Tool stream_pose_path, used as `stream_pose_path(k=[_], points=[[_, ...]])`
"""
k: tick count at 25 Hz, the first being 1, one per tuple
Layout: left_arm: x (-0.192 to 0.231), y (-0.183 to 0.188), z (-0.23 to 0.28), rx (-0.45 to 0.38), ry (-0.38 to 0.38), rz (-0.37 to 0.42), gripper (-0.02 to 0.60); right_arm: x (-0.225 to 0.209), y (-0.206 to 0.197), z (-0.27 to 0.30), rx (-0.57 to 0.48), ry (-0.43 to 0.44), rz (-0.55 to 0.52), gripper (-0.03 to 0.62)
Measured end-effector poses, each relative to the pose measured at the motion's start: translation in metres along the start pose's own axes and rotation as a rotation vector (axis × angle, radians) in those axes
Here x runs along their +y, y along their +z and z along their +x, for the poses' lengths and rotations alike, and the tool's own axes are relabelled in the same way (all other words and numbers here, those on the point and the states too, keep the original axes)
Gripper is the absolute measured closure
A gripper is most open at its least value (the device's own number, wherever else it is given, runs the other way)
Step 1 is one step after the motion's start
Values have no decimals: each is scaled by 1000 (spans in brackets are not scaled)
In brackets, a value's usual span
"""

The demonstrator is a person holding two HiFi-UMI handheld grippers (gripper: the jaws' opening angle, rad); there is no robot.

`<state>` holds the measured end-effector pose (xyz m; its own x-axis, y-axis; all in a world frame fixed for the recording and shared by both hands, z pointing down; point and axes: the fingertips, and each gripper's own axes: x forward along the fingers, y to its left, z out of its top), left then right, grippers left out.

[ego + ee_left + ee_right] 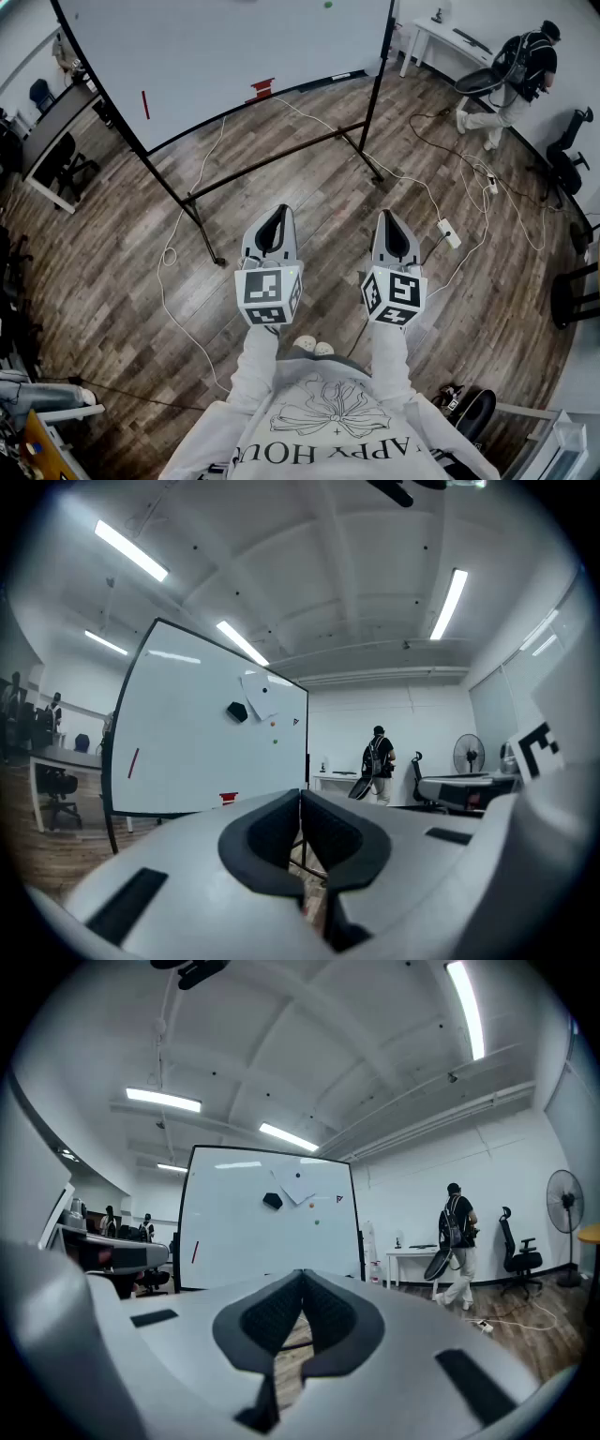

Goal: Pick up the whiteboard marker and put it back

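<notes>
Open wood floor (112, 281) all round, so plenty of room. The only real edge ahead is the board (234, 47) at 12 o'clock, with its stand's bar (272, 164) and feet reaching out toward me.

Left gripper (278, 212) and right gripper (386, 216) sit side by side, level, pointing at the board. Both have their jaws pressed together with nothing between them, and neither touches anything.

The marker (145, 104) looks like the thin red stick on the board's left part, around 11 o'clock and well away from both grippers. A red block (262, 89) sits at the board's lower edge near 12.

A white cable (173, 281) loops over the floor from 10 o'clock and under the stand, and a power strip (449, 232) lies at 2. A person (520, 70) stands far off at 2 by a table, chairs (567, 155) are at 3, and a desk (52, 131) is at 10.
</notes>
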<state>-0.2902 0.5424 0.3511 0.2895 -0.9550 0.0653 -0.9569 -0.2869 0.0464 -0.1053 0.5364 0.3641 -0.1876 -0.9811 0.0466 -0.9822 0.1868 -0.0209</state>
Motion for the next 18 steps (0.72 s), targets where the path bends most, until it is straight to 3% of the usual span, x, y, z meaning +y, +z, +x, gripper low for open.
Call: stream_pose_path(k=[18], points=[[16, -9, 20, 13, -20, -9, 575, 9, -12, 23, 12, -16, 10, 591]])
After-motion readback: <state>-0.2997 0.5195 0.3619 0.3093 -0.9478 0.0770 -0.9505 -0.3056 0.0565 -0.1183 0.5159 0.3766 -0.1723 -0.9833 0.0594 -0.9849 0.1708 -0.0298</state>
